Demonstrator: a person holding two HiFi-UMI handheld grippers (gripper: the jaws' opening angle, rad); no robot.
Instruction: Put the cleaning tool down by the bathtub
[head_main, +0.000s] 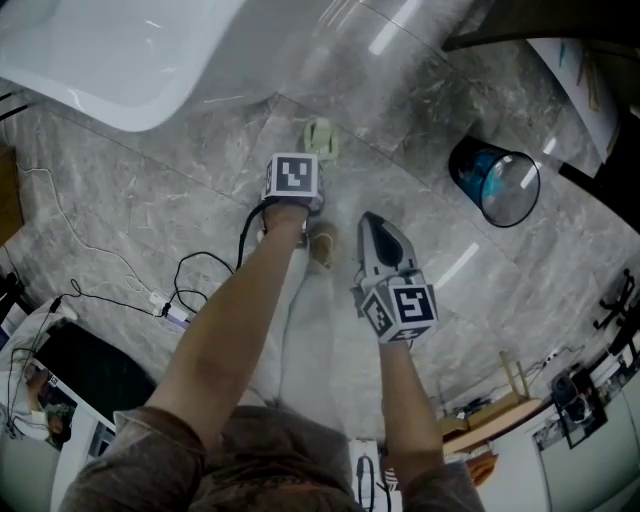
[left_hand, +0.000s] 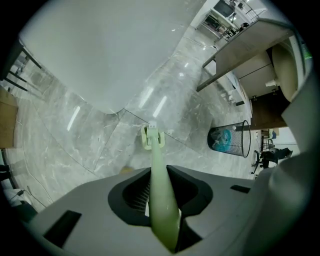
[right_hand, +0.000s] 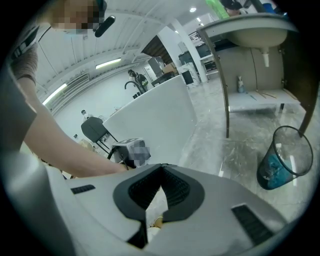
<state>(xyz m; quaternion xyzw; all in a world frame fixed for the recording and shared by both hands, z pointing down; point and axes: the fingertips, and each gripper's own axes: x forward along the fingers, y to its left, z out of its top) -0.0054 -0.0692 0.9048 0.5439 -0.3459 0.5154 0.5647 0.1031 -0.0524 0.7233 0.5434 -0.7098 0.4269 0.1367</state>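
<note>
Left hand-held gripper (left_hand: 158, 172) grips green brush (left_hand: 152, 139), head near floor (left_hand: 75, 145) by bathtub (left_hand: 110, 50); release pending. Right hand-held gripper (right_hand: 161, 167) closed, empty.

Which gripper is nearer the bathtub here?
Left. The left gripper, shut on the brush, hangs over the floor just off the curved end of the bathtub. The right gripper, shut and empty, sits farther out, toward the bin.

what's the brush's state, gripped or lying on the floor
Gripped: the left gripper clamps the brush by its green handle, head pointing down at the floor by the bathtub.
</note>
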